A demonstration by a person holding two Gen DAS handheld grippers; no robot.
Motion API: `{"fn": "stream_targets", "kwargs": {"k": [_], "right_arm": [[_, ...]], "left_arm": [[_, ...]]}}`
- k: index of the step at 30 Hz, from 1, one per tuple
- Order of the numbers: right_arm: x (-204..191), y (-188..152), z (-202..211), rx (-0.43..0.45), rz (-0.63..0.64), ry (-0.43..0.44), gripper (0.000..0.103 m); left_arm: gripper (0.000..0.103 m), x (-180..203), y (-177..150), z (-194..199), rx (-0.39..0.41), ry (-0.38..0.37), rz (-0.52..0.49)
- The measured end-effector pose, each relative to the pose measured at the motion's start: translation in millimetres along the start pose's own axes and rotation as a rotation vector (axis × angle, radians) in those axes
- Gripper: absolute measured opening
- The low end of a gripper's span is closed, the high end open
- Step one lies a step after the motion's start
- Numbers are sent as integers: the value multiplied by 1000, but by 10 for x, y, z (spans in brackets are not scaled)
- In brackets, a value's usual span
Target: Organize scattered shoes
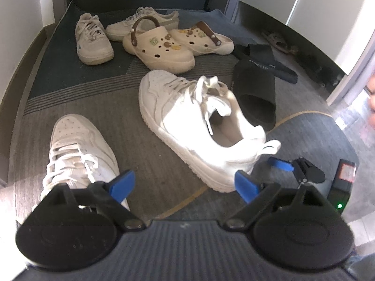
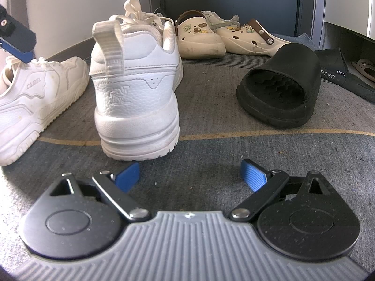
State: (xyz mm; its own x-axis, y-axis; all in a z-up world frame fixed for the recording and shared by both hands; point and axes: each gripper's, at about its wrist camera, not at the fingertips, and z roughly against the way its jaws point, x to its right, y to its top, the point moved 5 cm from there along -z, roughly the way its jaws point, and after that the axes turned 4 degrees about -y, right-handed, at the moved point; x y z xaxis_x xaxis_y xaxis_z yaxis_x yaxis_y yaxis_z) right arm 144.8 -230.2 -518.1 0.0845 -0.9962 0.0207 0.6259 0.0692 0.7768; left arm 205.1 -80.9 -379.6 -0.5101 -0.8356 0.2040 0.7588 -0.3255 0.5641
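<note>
The left tongs [image 1: 184, 185] stand spread wide with nothing between them, over bare grey carpet [image 1: 150, 164]. A white sneaker [image 1: 77, 154] lies just under their left finger, toe pointing away. A second white sneaker [image 1: 199, 126], chunky-soled with loose laces and a heel loop, sits just ahead and right of them, its heel close to the right finger; open carpet runs between the two shoes. The right tongs [image 2: 191, 178] are also spread and empty, low over the carpet, with that sneaker's heel [image 2: 138, 93] just ahead of their left finger. A black slide [image 2: 281, 89] lies ahead to their right, clear floor between. Farther off, two cream clogs [image 2: 199, 37] sit side by side before a dark wall panel [image 2: 234, 0]
</note>
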Motion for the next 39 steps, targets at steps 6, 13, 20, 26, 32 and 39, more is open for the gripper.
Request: {"fn": "stream_targets", "kwargs": {"k": [6, 13, 20, 26, 32, 39], "right_arm": [[-7, 1, -2, 0, 1, 0, 95], [-15, 2, -5, 0, 2, 0, 95], [-20, 3, -5, 0, 3, 0, 95], [-32, 4, -18, -7, 5, -20, 103], [-15, 0, -27, -12, -9, -16, 103], [74, 2, -23, -10, -11, -19, 103]], "left_arm": [[94, -54, -6, 16, -4, 1, 12], [94, -1, 35, 35, 8, 2, -8], [94, -42, 41, 60, 16, 3, 17], [94, -53, 23, 90, 24, -4, 23], [94, -79, 15, 81, 22, -5, 32], [94, -63, 26, 42, 25, -8, 31]]}}
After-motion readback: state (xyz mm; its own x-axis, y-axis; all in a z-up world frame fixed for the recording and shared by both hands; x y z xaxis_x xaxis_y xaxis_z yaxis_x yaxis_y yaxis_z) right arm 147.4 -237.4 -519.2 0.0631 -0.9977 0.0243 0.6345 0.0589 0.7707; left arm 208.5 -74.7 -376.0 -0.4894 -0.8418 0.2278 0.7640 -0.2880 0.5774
